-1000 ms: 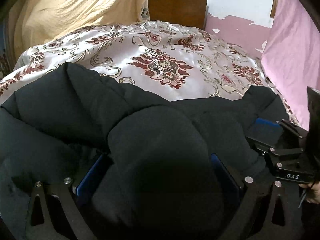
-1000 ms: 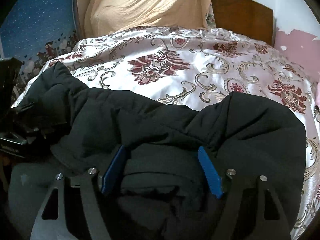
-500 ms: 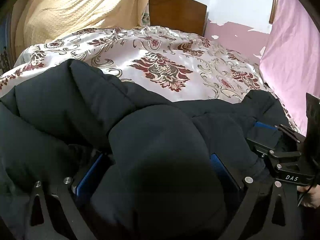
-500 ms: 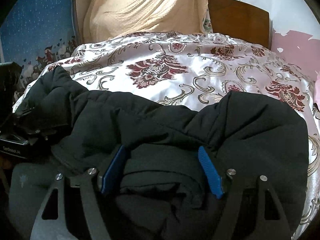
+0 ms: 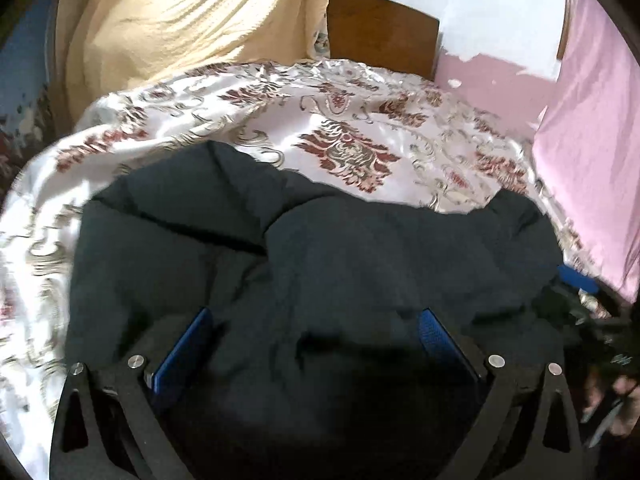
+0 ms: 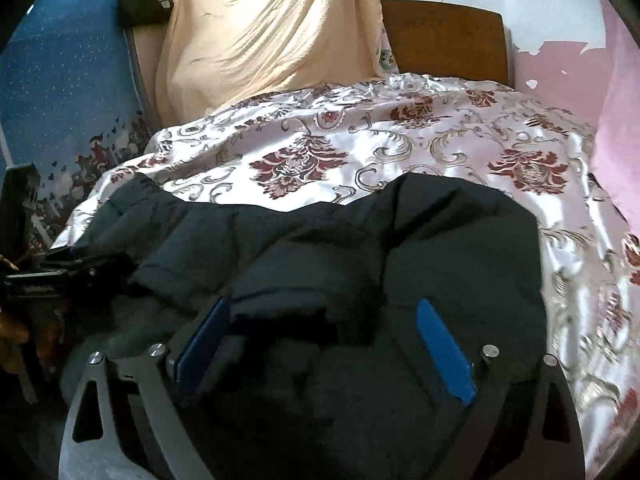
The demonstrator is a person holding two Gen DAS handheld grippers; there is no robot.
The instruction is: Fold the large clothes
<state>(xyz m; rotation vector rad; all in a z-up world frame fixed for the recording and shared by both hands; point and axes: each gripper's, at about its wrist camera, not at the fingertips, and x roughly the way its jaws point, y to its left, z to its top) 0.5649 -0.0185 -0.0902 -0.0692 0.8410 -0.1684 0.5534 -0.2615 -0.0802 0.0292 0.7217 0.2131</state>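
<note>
A black puffer jacket [image 5: 320, 260] [image 6: 360, 248] lies bunched on the near part of a floral satin bedspread [image 5: 348, 148] [image 6: 304, 160]. My left gripper [image 5: 316, 312] stands wide over it. The blue faces of its pads [image 5: 180, 352] show bare, with the fabric lying low between them. My right gripper [image 6: 322, 302] has its jaws opening. A fold of jacket lies between them, and the right pad [image 6: 444, 352] stands clear of it. Each gripper shows at the edge of the other view, the right gripper [image 5: 580, 292] and the left gripper [image 6: 60, 268], both at the jacket's near edge.
A brown wooden headboard [image 5: 380, 28] [image 6: 444, 36] stands at the far end of the bed. A yellow cloth [image 5: 180, 28] hangs at the back left. A pink curtain [image 5: 592, 140] borders the right side. On the left are a blue patterned cloth [image 6: 68, 80] and a black bag [image 6: 144, 4].
Both grippers have drawn back and up, so more bedspread shows. The jacket bulge between the left pads has sunk flat. The right jaws have widened off the fold they held.
</note>
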